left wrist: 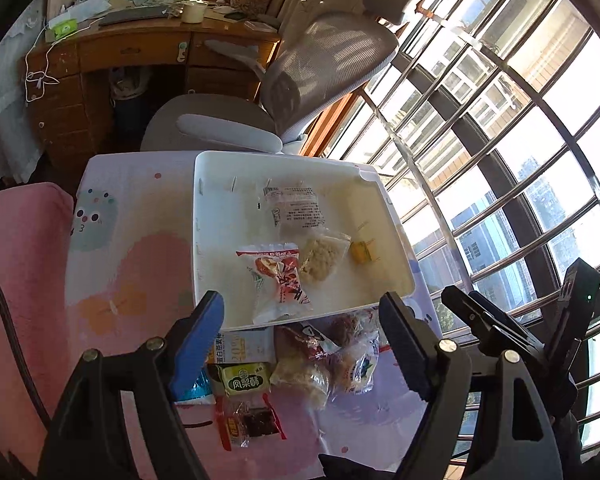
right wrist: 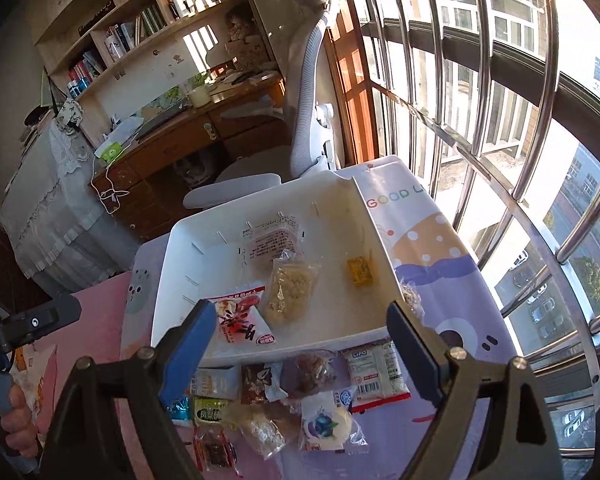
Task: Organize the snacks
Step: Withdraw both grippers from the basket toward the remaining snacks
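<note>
A white tray on the patterned tablecloth holds a red-and-white packet, a clear packet of beige crisp, a small yellow snack and a printed clear packet. In front of it lies a pile of several snacks, among them a green packet, a blueberry packet and a red-edged white packet. My left gripper hovers open above the pile, empty. My right gripper is beside it, also open and empty.
A grey office chair stands just behind the table, and a cluttered wooden desk behind that. Barred windows run along the right. A pink cloth lies to the left of the table.
</note>
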### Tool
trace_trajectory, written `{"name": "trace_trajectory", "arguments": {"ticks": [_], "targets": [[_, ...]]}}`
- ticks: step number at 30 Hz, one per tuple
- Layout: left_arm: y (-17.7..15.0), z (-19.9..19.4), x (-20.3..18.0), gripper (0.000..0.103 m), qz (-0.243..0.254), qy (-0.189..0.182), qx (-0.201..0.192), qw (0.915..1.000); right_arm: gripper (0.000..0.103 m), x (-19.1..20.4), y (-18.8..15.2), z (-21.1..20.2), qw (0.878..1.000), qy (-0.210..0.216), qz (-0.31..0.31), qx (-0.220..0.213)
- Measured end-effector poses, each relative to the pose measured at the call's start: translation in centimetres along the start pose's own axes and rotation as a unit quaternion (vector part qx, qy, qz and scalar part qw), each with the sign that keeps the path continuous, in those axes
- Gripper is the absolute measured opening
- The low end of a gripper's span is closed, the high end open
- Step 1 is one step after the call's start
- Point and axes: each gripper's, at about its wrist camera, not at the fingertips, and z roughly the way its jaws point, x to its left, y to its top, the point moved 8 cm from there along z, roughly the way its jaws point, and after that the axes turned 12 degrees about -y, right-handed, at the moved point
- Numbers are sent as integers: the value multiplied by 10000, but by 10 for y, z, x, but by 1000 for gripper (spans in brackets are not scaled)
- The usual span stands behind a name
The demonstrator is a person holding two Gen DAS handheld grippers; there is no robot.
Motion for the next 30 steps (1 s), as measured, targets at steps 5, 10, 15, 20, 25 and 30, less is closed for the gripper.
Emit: {"name": "trace_trajectory", "arguments": {"ticks": [5,10,15,20,25,30], "targets": [[-34,-20,-1,79,3,-152,124,9998,88,-4,-34,-21,9998,-101,173,-8],[-69,-35,-5,80,97,-300,311,9990,88,-11,-72,-42,9991,-246,351,10],[-97,-46,-10,80,242,-352,428,9982,88,-18,-108,-60,9981,-397,480,38],[-121,-50,-14,80,323,-412,475,9975,88,-27,-142,-75,9970,-499,583,84],[-136,-44,-21,80,391,-331,519,9973,88,-38,-166,-80,9965,-553,613,137],[-143,-30,-28,80,428,-144,518,9976,88,-57,-167,-77,9974,-500,514,99]]}}
